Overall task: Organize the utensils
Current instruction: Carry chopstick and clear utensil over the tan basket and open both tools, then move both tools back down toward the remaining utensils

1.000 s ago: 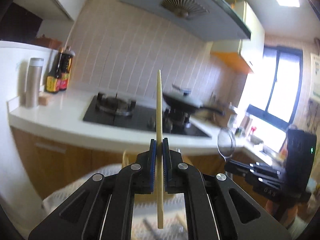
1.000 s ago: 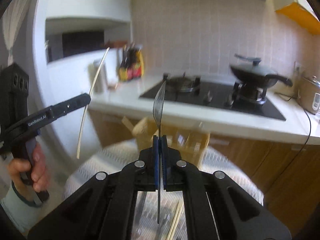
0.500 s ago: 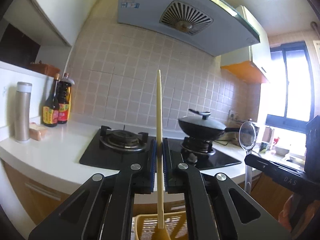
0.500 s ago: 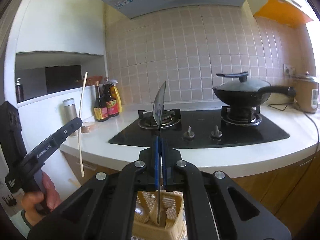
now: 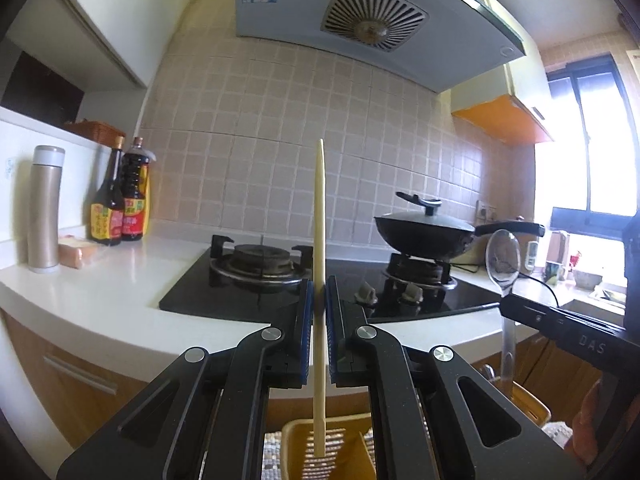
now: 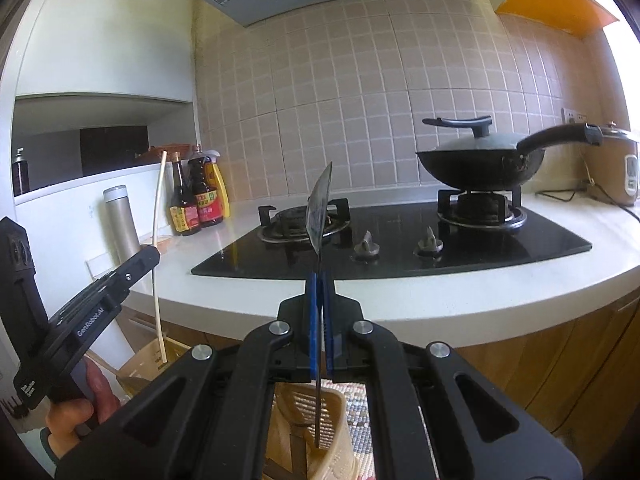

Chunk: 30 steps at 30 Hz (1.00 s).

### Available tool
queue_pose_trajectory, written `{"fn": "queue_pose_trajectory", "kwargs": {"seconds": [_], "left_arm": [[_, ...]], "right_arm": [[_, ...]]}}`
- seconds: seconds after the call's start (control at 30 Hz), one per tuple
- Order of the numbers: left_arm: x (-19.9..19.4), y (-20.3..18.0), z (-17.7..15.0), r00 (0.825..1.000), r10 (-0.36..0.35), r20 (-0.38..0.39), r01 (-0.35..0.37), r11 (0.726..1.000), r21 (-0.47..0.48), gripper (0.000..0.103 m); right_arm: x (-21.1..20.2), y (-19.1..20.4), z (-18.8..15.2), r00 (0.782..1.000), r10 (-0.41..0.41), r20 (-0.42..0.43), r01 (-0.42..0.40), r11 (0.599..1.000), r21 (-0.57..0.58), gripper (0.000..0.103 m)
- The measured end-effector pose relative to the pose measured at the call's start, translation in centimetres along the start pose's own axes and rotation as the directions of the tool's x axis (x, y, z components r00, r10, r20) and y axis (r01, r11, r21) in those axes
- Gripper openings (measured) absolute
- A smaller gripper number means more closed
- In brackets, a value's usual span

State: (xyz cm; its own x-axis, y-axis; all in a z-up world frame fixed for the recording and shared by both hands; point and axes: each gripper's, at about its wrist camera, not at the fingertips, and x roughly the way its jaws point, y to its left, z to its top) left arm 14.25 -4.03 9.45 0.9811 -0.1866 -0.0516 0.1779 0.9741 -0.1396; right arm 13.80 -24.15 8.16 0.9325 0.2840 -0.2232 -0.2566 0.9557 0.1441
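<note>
My left gripper [image 5: 317,300] is shut on a pale wooden chopstick [image 5: 319,216], held upright. Its lower tip hangs over the yellow slatted utensil basket [image 5: 296,432]. My right gripper [image 6: 320,292] is shut on a metal spoon [image 6: 319,208], held upright with the bowl up; its handle tip hangs over the same basket [image 6: 332,400]. The right gripper with the spoon [image 5: 503,256] shows at the right of the left wrist view. The left gripper with the chopstick [image 6: 159,216] shows at the left of the right wrist view.
A white counter [image 6: 440,292] carries a black gas hob [image 6: 400,240], a lidded wok [image 6: 476,160], sauce bottles [image 5: 120,196], a steel flask [image 5: 45,208] and a rice cooker [image 6: 616,172]. A cardboard box [image 6: 148,364] stands beside the basket. A range hood [image 5: 360,20] hangs above.
Both grippers have tilted up from looking down at the basket and cloth to level with the counter. The chopstick and spoon stay gripped, their lower ends over the basket.
</note>
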Motion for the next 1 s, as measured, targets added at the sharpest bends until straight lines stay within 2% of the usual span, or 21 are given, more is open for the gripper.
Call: {"fn": "queue_pose_trajectory", "kwargs": {"seconds": [0.07, 0.17, 0.23, 0.37, 0.47, 0.5, 0.53, 0.77, 0.87, 0.93, 1.0], "left_arm": [[-0.3, -0.1, -0.1, 1.000, -0.012, 0.006, 0.012, 1.000, 0.009, 0.006], [-0.7, 0.2, -0.1, 0.999, -0.043, -0.008, 0.043, 0.999, -0.006, 0.023], [-1.4, 0.7, 0.2, 0.998, -0.056, -0.001, 0.055, 0.998, -0.027, 0.038], [-3.0, 1.2, 1.0, 0.997, -0.078, 0.001, 0.078, 0.996, -0.042, 0.039], [-4.5, 1.4, 1.8, 0.997, -0.075, 0.016, 0.076, 0.996, -0.039, 0.042], [-5.1, 1.5, 2.2, 0.997, -0.075, 0.019, 0.075, 0.997, -0.035, 0.044], [-5.6, 1.4, 2.4, 0.997, -0.074, 0.019, 0.075, 0.997, -0.031, 0.044], [-11.1, 0.6, 4.4, 0.995, -0.092, 0.044, 0.093, 0.996, -0.015, 0.048], [-14.1, -0.3, 5.5, 0.994, -0.102, 0.045, 0.101, 0.995, 0.007, 0.049], [-16.2, -1.0, 6.0, 0.993, -0.110, 0.036, 0.109, 0.994, 0.014, 0.056], [-17.5, -1.5, 6.2, 0.995, -0.103, 0.002, 0.103, 0.995, 0.018, 0.058]], "right_arm": [[-0.4, 0.0, -0.2, 1.000, -0.008, 0.010, 0.008, 1.000, -0.002, 0.002], [-0.8, 0.1, -0.3, 1.000, 0.011, -0.017, -0.011, 1.000, -0.013, 0.003], [-1.2, 0.1, -0.4, 0.999, 0.029, -0.034, -0.029, 1.000, -0.006, 0.009], [-3.0, 0.2, -0.1, 0.999, 0.034, -0.030, -0.034, 0.999, -0.006, 0.015], [-4.5, 0.3, 0.3, 0.999, 0.039, -0.023, -0.039, 0.999, -0.008, 0.032], [-4.8, 0.3, 0.4, 0.999, 0.040, -0.022, -0.041, 0.999, -0.009, 0.045], [-5.4, 0.4, 0.5, 0.999, 0.038, -0.019, -0.038, 0.999, -0.010, 0.048], [-10.8, 2.2, 1.7, 1.000, 0.008, -0.016, -0.009, 0.998, -0.065, 0.048], [-13.0, 3.4, 2.2, 0.996, -0.003, -0.087, -0.006, 0.995, -0.100, 0.048], [-13.8, 3.9, 2.2, 0.989, 0.010, -0.146, -0.025, 0.995, -0.100, 0.048], [-14.5, 4.5, 1.7, 0.971, 0.017, -0.236, -0.040, 0.995, -0.094, 0.048]]}}
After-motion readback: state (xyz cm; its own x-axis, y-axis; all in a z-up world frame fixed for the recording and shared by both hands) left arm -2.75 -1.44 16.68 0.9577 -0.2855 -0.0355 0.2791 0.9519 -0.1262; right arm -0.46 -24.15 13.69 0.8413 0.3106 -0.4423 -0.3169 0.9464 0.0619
